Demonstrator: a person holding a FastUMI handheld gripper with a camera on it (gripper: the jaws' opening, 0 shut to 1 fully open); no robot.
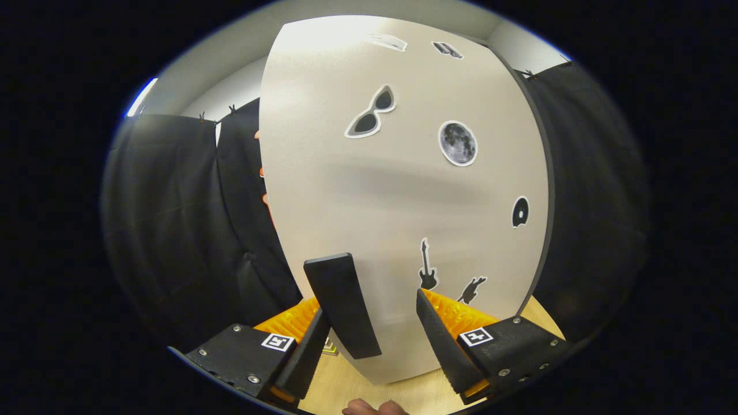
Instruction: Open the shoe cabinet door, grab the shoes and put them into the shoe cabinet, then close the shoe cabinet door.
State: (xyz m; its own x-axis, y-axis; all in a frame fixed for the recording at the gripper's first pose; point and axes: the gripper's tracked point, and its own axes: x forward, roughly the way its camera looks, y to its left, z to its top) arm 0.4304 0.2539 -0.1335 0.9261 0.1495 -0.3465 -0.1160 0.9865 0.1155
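While a fingertip of a hand (369, 408) shows at the near rim of the pale wooden tabletop (415, 395), the gripper (375, 323) points at the cabinet door (398, 190) with its fingers (444, 346) spread apart. Between them sits the door's dark, flat, slab-shaped handle (341, 302), close beside the left finger; whether either finger touches it cannot be told. The fingers' inner faces are ridged like saw teeth. The door, a smooth off-white panel with a thin dark edge, stands upright just ahead and blocks whatever lies behind it. Stickers dot its face: a guitar (427, 266) and a second small dark shape (471, 290) just beyond the right finger, a disc (520, 212), a moon (458, 143), sunglasses (371, 112), and two more near the top. Black cloth (173, 230) hangs in folds on both sides of the door.
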